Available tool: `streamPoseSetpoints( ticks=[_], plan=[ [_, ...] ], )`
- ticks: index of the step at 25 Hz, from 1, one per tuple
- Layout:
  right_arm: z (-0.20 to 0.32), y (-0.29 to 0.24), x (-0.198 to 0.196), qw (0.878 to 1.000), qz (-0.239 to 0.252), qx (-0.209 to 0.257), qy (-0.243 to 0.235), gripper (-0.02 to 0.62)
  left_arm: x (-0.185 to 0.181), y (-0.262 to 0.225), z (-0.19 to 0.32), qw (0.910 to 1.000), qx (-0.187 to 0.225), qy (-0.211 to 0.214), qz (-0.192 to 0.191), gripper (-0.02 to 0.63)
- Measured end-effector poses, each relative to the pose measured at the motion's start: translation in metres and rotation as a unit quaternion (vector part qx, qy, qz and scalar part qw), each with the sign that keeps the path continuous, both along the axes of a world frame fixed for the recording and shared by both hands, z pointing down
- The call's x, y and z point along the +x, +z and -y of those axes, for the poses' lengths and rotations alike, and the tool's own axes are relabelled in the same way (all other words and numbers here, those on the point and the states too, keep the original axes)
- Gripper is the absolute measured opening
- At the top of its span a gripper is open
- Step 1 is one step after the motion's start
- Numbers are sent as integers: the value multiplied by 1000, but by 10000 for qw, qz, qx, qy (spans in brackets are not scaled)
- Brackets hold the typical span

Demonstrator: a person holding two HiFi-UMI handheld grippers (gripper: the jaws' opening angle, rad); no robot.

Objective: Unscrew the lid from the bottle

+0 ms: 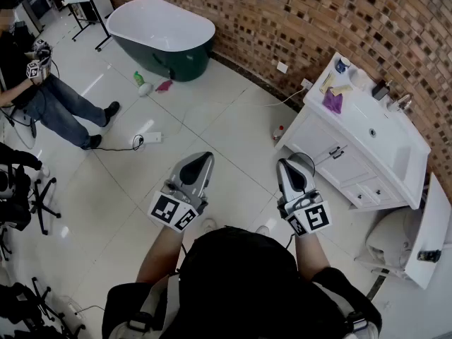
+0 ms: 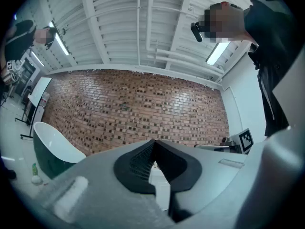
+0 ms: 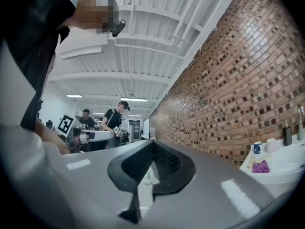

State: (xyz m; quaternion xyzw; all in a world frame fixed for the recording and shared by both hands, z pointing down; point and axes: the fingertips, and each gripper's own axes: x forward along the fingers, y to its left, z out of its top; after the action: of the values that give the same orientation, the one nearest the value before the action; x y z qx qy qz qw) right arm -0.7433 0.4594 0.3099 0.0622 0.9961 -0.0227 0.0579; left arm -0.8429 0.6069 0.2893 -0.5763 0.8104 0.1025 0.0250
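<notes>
Both grippers are held up in front of the person, with nothing in either. My left gripper [image 1: 200, 162] is shut, its dark pads [image 2: 143, 161] meeting at the tip in the left gripper view. My right gripper [image 1: 295, 169] is shut too, pads [image 3: 164, 168] closed together. A small white bottle with a red cap [image 1: 280, 131] stands on the floor by the vanity's left corner, ahead of the right gripper. A green bottle [image 1: 139, 78] stands on the floor near the bathtub; it also shows small in the left gripper view [image 2: 34, 168].
A dark green bathtub [image 1: 164, 30] stands at the back by the brick wall [image 1: 339, 20]. A white vanity with a sink [image 1: 367, 140] is at the right, small items on its top. A seated person [image 1: 42, 97] is at the left, and a cable with a power strip [image 1: 148, 138] lies on the floor.
</notes>
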Motion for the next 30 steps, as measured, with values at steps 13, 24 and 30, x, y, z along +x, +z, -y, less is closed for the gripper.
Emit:
streamPoseSetpoints(
  ticks=[13, 24, 30],
  plan=[
    [58, -17, 56, 9892, 311, -110, 1428, 2, 17, -17, 94, 9890, 22, 1477, 95, 2],
    [92, -17, 140, 9651, 353, 81, 2595, 2, 87, -18, 186, 9518, 39, 3066, 35, 2],
    [140, -31, 185, 9588, 424, 321, 2790, 2, 144, -16, 253, 9384, 137, 3451, 81, 2]
  ],
)
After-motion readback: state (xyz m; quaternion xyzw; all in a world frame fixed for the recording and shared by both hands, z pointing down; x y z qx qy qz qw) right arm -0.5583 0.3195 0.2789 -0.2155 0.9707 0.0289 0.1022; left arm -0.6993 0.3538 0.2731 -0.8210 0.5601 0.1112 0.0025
